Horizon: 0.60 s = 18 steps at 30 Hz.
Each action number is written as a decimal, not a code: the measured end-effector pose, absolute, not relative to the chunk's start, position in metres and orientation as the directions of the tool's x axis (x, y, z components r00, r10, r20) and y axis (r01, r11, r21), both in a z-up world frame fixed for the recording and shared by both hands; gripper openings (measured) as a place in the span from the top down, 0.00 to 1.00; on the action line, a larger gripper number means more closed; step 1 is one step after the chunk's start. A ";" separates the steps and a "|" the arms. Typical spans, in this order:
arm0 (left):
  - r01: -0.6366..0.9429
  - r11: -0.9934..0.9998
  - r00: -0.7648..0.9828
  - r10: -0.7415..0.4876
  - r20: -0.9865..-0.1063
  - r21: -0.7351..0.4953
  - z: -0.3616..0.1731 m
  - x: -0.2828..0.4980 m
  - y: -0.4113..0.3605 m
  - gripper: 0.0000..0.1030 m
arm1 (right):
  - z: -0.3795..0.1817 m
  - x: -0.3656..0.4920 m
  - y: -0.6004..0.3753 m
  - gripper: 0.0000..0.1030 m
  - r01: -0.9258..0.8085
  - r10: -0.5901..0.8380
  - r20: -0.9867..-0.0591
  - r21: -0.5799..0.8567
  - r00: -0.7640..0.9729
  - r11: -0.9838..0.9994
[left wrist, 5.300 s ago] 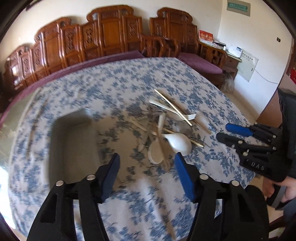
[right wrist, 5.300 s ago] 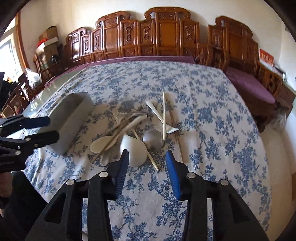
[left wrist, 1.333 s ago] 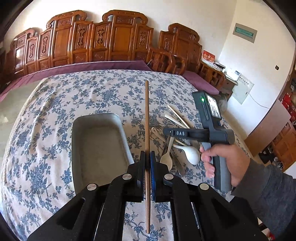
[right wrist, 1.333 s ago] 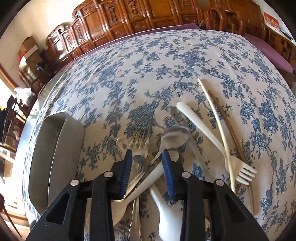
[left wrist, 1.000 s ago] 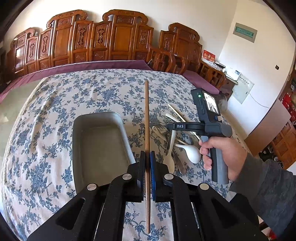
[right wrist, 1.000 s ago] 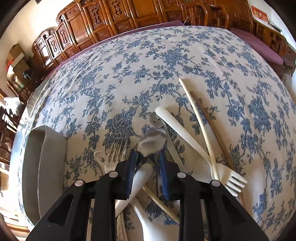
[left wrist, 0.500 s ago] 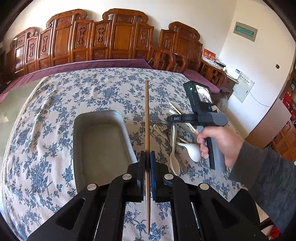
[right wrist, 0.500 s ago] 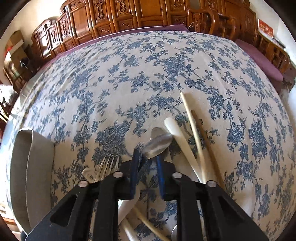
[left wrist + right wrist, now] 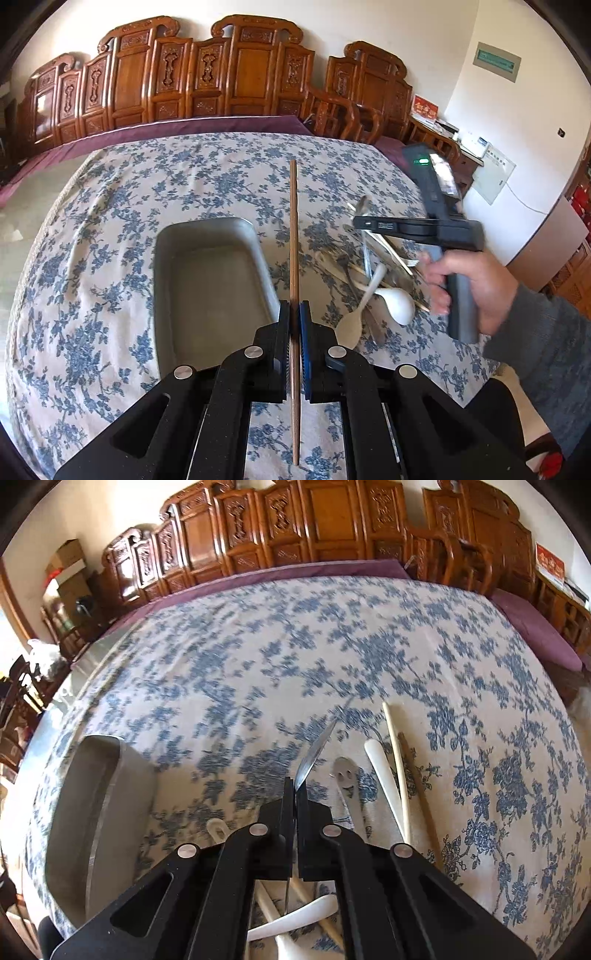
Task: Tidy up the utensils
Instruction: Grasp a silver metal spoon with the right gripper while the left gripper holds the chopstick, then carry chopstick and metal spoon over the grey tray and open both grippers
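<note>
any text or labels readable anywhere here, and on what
Nothing can be read for certain.
Green wall sign: lettering too small to read.
Red card on the sideboard: gold characters, blurred.
Right hand-held gripper: a small white label on its body, blurred in the left wrist view.
Its screen: glare, no text legible.
Wall panel: print too small.

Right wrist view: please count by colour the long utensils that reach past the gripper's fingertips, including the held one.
Silver: 2, the held metal utensil and the lying metal handle
White: 1, the white handle
Cream: 1, the cream chopstick
Brown: 1, the brown chopstick
Total: 5
</note>
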<state>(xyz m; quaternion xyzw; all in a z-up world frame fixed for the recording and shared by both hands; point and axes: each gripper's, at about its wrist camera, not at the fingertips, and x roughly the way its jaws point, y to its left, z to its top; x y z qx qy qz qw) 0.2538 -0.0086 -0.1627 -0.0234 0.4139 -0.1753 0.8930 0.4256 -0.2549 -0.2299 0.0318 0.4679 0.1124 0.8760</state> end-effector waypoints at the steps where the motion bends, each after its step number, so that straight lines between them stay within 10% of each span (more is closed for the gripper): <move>1: 0.288 0.940 0.599 -0.325 -0.732 -0.182 -0.162 0.255 -0.007 0.96 | -0.224 0.423 -0.253 0.98 -0.176 0.233 -0.805 0.162 0.545 0.971; 18: 0.213 0.973 0.506 -0.188 -0.842 -0.089 -0.218 0.316 0.021 0.96 | -0.117 0.378 -0.214 0.98 -0.365 0.354 -0.654 0.126 0.668 0.923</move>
